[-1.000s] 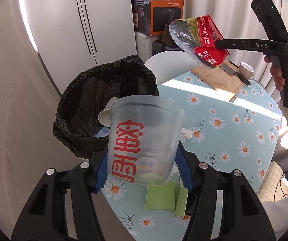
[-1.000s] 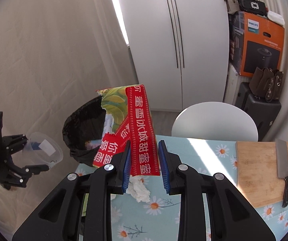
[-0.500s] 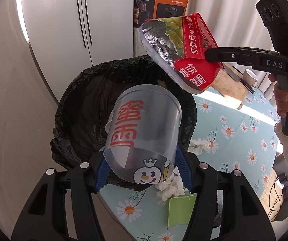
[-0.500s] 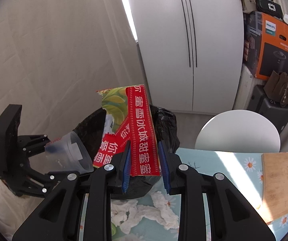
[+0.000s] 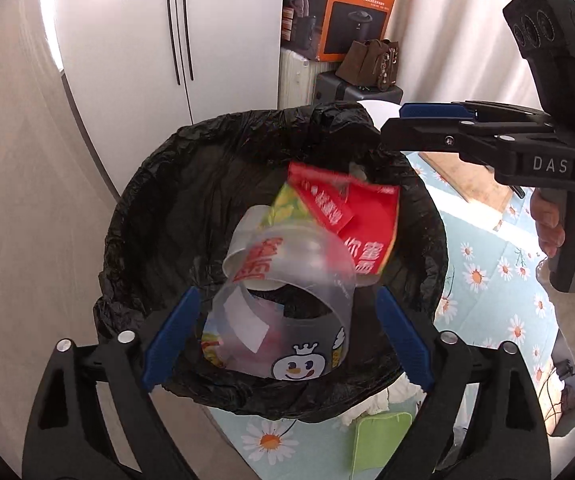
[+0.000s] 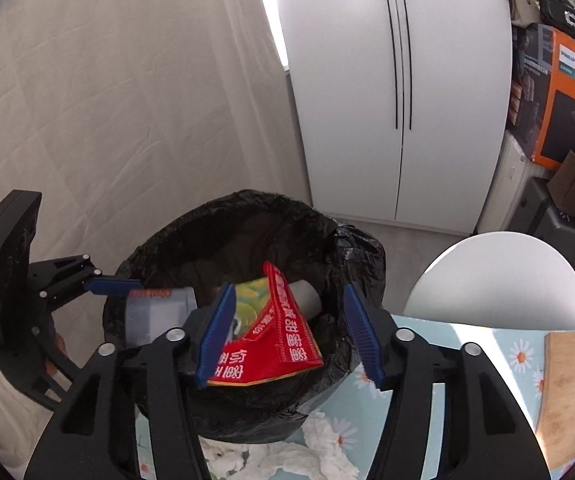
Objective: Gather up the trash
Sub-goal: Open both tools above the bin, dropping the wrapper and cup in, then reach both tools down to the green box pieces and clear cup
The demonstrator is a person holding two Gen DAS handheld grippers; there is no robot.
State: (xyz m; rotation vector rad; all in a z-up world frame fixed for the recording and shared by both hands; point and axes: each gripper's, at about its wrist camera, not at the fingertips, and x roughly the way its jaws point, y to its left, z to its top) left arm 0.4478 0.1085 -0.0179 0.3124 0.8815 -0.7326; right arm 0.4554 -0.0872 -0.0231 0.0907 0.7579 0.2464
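White wardrobe [image 6: 399, 92], cream curtain [image 6: 119, 112], daisy-print table [image 5: 499, 280].

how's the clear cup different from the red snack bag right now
The clear cup is rigid, see-through plastic with red characters and a cartoon face; the red snack bag is flat, opaque, crumpled foil. The cup sits between the left gripper; the bag between the right gripper. Both are loose over the black bin.

The orange box [image 5: 357, 12] said "PHILIPS" in white on a blue-green patch. The black right gripper [image 5: 427, 110] had "DAS" in pale letters on its side. The clear plastic cup [image 5: 283, 300] showed big red Chinese signs and a smiling snowman face with a crown. The red snack bag [image 6: 271, 340] carried white Chinese signs.
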